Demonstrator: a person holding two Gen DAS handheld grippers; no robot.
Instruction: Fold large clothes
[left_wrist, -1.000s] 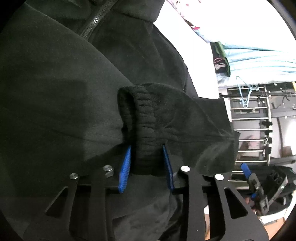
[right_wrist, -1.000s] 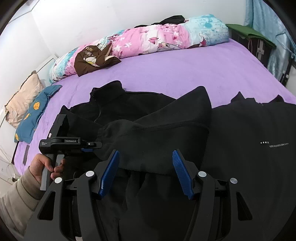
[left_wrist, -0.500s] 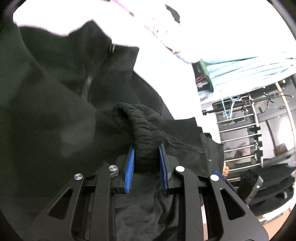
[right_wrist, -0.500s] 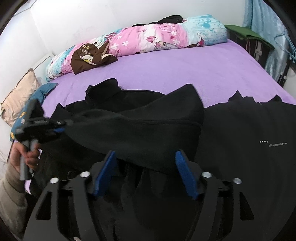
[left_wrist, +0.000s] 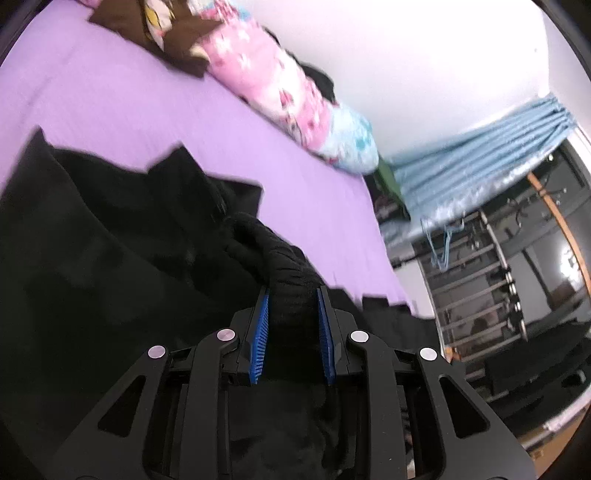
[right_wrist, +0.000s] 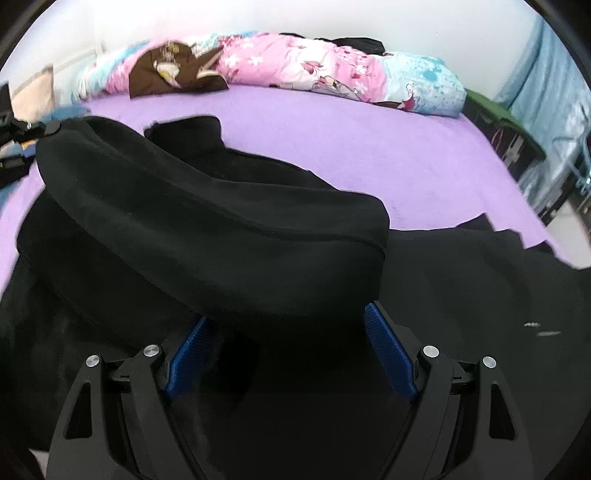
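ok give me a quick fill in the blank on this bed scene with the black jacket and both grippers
1. The left gripper is clamped on the ribbed ____ of the black jacket.
2. The bed sheet is ____ in colour.
3. The right gripper has its jaws opening, and its blue pads press on ____.
4. The pink floral quilt lies rolled along the ____ at the far side of the bed.

Missing words: cuff; purple; nothing; wall

Pretty bright room light, white wall (left_wrist: 424, 55) blown out around 12 o'clock, motion blur smearing both views, heavy fisheye warp and dark corners.
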